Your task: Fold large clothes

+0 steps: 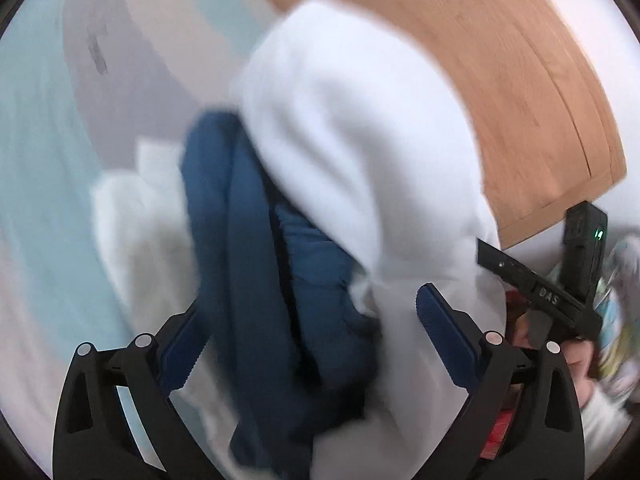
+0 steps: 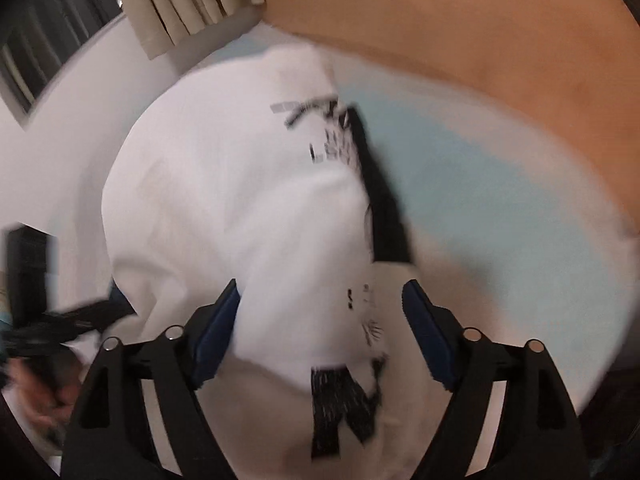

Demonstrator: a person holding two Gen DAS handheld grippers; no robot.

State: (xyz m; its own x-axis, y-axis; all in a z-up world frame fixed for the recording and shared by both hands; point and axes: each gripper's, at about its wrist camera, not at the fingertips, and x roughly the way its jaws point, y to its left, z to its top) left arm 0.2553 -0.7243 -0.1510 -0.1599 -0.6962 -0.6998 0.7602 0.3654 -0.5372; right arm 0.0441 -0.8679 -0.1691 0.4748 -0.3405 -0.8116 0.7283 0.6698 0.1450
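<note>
We see the white garment (image 2: 240, 208) most fully in the right wrist view: a broad, rumpled white cloth with black printed lettering near its far end and a large black block letter close to the camera, plus a dark strip along its right edge. It lies on a pale blue bed surface (image 2: 500, 200), its long axis running from between the fingers away toward the wooden headboard (image 2: 460, 32), leaning slightly left. Only this view shows the print, the beige curtain (image 2: 180, 0) and the dark window (image 2: 52, 40).

The left wrist view shows what the other does not: a dark blue garment (image 1: 248, 240) bunched beneath and left of the white cloth (image 1: 360, 140), running lengthwise from the fingers up the frame, and a second pale folded cloth (image 1: 132, 220) beside it on the blue sheet (image 1: 36, 160). Both views are smeared by motion, so fine folds cannot be made out.

The left gripper (image 1: 308, 336) has its jaws spread wide; blue and white cloth lie in the gap, but the pads do not press on them. The right gripper (image 2: 320, 320) also stands apart, white cloth between its fingers and unpinched as far as we can tell. In the left view the right gripper's black body (image 1: 540, 296) shows at the right edge with a hand (image 1: 576, 360) on it; behind it lies a colourful patterned fabric (image 1: 620, 280).
</note>
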